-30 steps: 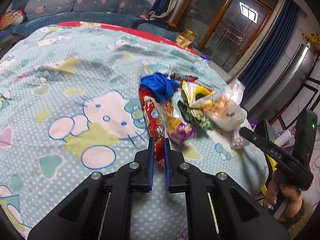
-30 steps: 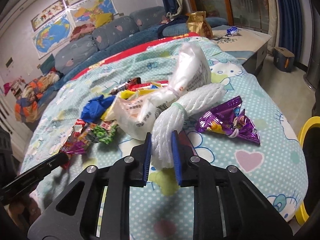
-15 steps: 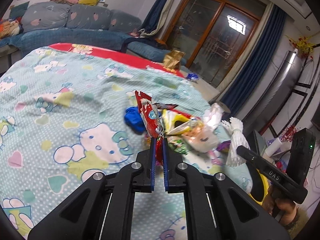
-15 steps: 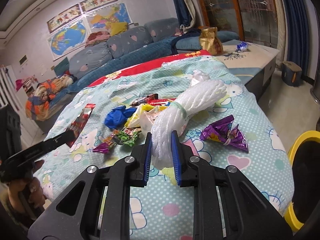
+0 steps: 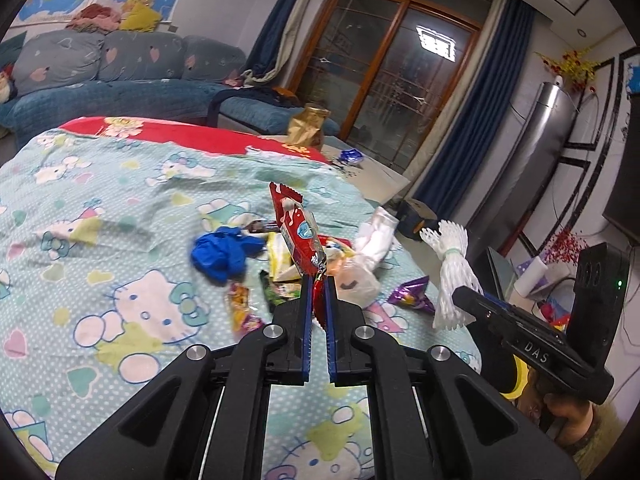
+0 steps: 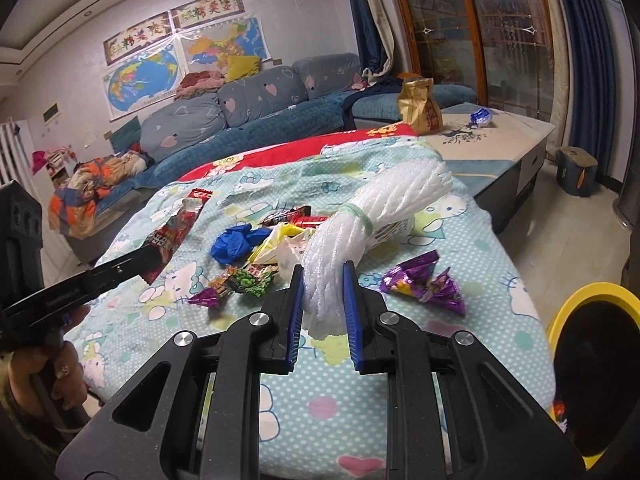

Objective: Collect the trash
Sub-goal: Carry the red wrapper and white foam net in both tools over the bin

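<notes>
Both loads have risen off the bed since before: left tongs pinch the red wrapper, right tongs squeeze the foam net; either flimsy piece could slip before the yellow bin.

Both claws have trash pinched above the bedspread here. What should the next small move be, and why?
Probably swing the right claw toward the yellow-rimmed bin and release there. It is shut on the white foam net, held clear of the bedspread, and the bin sits just right of it. The left claw, shut on the red wrapper, could follow.
</notes>
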